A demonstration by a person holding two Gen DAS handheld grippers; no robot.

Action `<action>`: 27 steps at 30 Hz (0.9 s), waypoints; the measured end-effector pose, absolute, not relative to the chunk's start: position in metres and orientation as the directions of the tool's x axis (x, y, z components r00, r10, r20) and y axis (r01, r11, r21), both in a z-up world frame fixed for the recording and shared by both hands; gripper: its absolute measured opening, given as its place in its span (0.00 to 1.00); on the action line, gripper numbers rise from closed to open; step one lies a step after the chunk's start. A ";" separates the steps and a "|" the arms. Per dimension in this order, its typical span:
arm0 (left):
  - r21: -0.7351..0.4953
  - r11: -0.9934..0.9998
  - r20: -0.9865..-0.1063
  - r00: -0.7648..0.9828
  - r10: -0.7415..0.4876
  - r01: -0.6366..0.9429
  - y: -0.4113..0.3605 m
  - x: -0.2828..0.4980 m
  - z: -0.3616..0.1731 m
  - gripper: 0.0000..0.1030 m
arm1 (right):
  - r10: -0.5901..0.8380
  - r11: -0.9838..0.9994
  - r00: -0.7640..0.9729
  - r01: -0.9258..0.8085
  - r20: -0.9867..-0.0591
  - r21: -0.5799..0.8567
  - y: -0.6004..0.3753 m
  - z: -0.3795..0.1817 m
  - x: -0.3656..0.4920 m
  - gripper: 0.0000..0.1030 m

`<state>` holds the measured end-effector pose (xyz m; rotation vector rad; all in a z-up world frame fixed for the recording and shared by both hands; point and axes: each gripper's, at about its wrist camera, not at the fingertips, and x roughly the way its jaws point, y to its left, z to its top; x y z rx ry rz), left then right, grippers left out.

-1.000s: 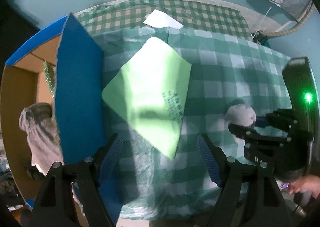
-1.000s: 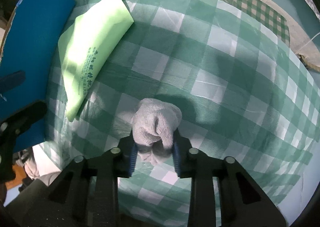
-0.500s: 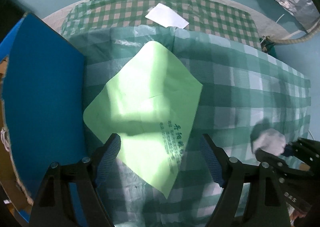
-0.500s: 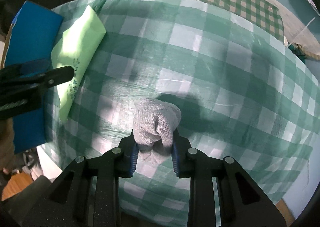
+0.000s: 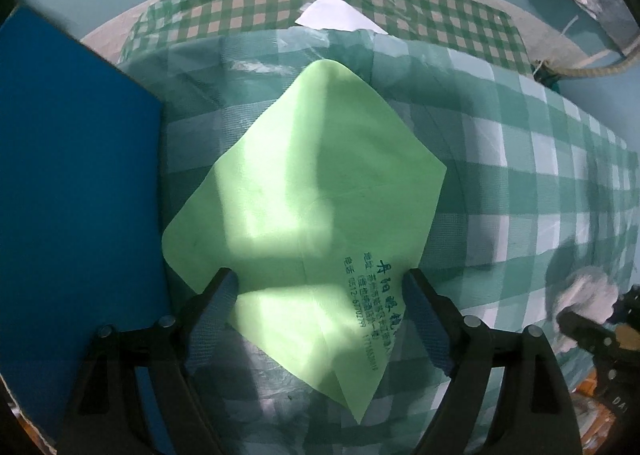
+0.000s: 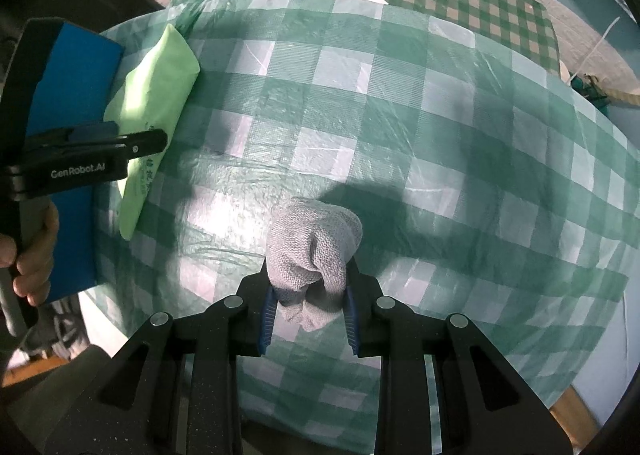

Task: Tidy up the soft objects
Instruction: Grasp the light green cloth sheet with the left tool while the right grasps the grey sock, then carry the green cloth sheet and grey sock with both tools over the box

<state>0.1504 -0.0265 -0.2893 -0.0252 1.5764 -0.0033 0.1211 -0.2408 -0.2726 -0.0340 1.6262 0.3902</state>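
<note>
Right gripper (image 6: 308, 297): blue pads pinching a rolled grey knitted sock (image 6: 312, 251), lower centre of frame, bunched, toe end bulging above the fingers
Left gripper (image 5: 320, 295): fingers spread wide over a flat light-green cloth with dark printed text (image 5: 316, 191), centre frame
Surface: green-and-white checked plastic tablecloth (image 6: 440, 135)
Left edge: blue box flap (image 5: 72, 195)
</note>
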 end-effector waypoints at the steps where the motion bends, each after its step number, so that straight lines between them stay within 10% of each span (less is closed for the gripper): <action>1: -0.016 1.000 -1.000 -0.002 -0.016 -0.008 -0.027 0.150 -0.289 0.83 | 0.210 0.940 -0.101 -0.254 -0.973 0.229 -0.240 -0.273 0.122 0.26; 7: -0.016 1.000 -1.000 0.023 -0.016 0.007 -0.029 0.147 -0.282 0.60 | 0.212 0.939 -0.097 -0.255 -0.973 0.230 -0.237 -0.272 0.118 0.27; 12: -0.055 0.998 -0.998 0.025 -0.056 0.038 -0.032 0.145 -0.276 0.04 | 0.212 0.938 -0.094 -0.259 -0.973 0.230 -0.236 -0.272 0.116 0.27; 27: -0.154 0.986 -0.985 0.074 -0.158 0.057 -0.037 0.123 -0.244 0.03 | 0.225 0.935 -0.074 -0.264 -0.972 0.237 -0.235 -0.266 0.106 0.27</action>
